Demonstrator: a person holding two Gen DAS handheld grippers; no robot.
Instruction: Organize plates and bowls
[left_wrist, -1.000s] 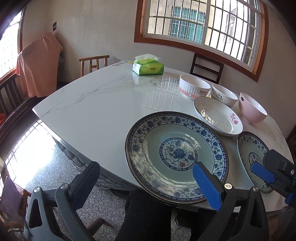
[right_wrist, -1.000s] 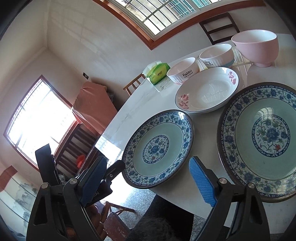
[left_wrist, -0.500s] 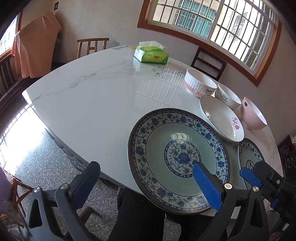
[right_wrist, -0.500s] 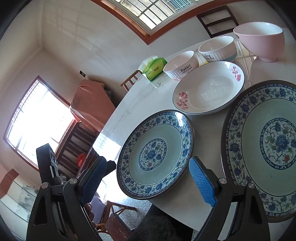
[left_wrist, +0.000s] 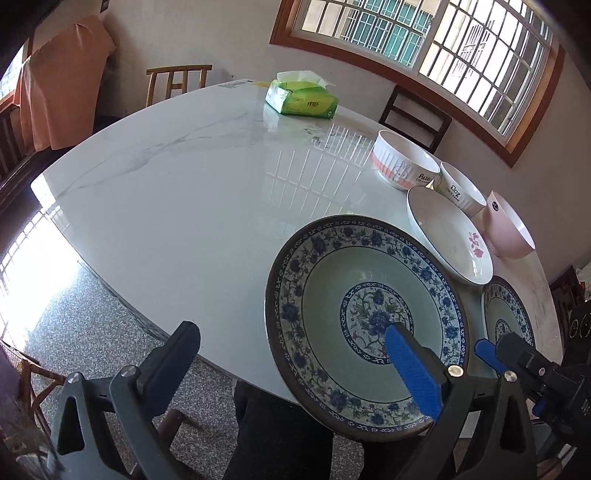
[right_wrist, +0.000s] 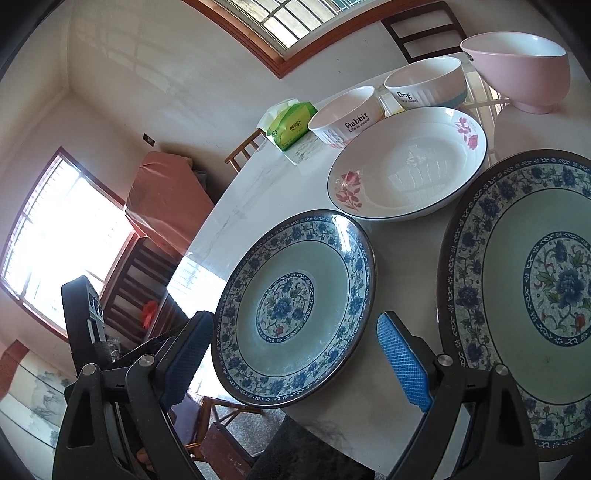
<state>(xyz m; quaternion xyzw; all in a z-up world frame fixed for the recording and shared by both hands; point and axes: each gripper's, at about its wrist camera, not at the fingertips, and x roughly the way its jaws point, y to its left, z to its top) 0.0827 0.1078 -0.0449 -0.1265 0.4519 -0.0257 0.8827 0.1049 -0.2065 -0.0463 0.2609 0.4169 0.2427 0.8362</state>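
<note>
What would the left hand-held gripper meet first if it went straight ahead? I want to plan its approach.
Probably the near blue-patterned plate: the open left hand-held gripper points at its left rim. How high it sits above the table is unclear, so it might pass over the plate.

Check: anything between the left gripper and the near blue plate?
Nothing visible. The left gripper is open at the table edge, one finger already over the blue plate; no dish lies between them.

You have brought your left gripper (left_wrist: 291, 354) forward, so its blue pad now overlaps the centre of the near blue-patterned plate (left_wrist: 365, 317). Your right gripper (right_wrist: 295, 347) has closed in, the second blue-patterned plate (right_wrist: 517, 291) looming larger.
</note>
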